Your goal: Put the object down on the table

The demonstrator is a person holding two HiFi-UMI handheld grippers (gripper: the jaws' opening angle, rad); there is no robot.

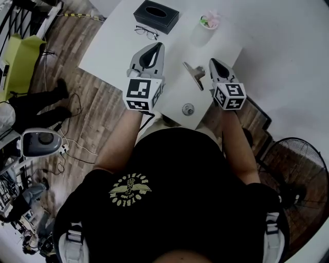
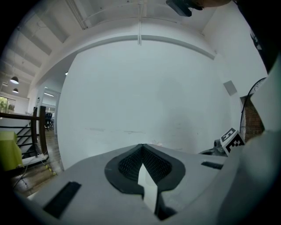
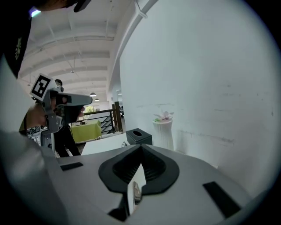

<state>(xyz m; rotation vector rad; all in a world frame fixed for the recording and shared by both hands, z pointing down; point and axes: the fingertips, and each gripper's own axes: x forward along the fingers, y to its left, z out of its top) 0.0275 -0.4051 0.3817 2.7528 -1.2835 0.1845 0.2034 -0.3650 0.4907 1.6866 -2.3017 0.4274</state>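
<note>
A silver metal clip (image 1: 195,75) lies on the white table (image 1: 113,46) between my two grippers, just left of the right one. A small round metal piece (image 1: 188,109) sits near the table's front edge. My right gripper (image 1: 213,61) hovers beside the clip, jaws shut with nothing held; in the right gripper view the right gripper (image 3: 141,146) has its tips meeting. My left gripper (image 1: 157,46) is held over the table's middle, and its own view shows the left gripper (image 2: 141,146) shut and empty, pointing at a bare white wall.
A black tissue box (image 1: 156,15) and a pair of glasses (image 1: 146,33) lie at the table's far side. A white vase with a flower (image 1: 207,25) stands far right. A floor fan (image 1: 298,169) stands to the right, and cables and gear are on the wooden floor at left.
</note>
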